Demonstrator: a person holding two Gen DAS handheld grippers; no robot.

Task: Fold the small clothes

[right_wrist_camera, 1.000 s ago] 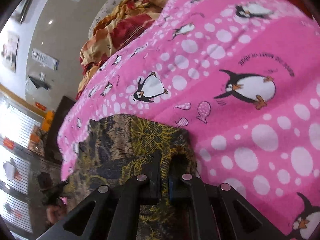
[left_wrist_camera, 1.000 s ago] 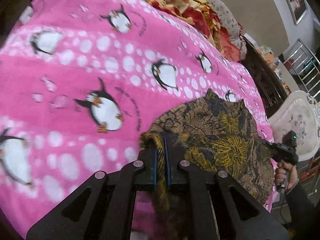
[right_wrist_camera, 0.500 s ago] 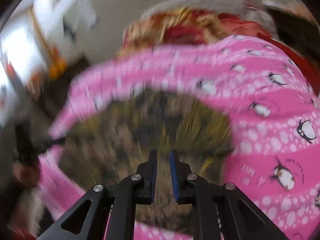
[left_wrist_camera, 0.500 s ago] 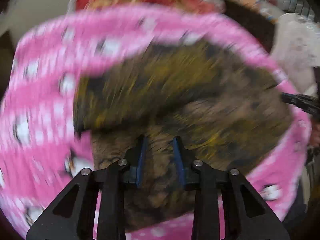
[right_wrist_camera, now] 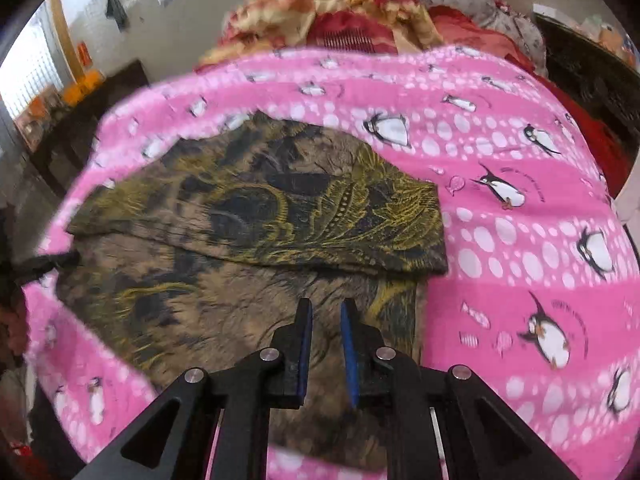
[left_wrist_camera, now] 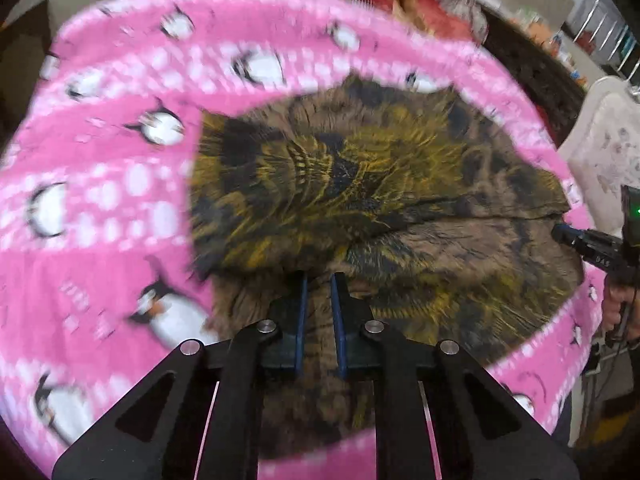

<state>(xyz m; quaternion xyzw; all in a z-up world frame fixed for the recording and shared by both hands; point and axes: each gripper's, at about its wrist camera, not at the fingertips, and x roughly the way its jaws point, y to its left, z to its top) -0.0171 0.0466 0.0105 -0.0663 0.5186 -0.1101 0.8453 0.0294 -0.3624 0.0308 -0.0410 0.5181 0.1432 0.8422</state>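
Left wrist view: left gripper fingers slightly apart, holding nothing, over the near edge of the garment. Folded flap lies just beyond, crease running left-right across mid-frame. Right gripper likewise apart and empty. Pink blanket underneath.

Soft indoor light, motion blur, fisheye-warped edges.

A home bedroom: penguin blanket on a bed, rumpled bedding behind.
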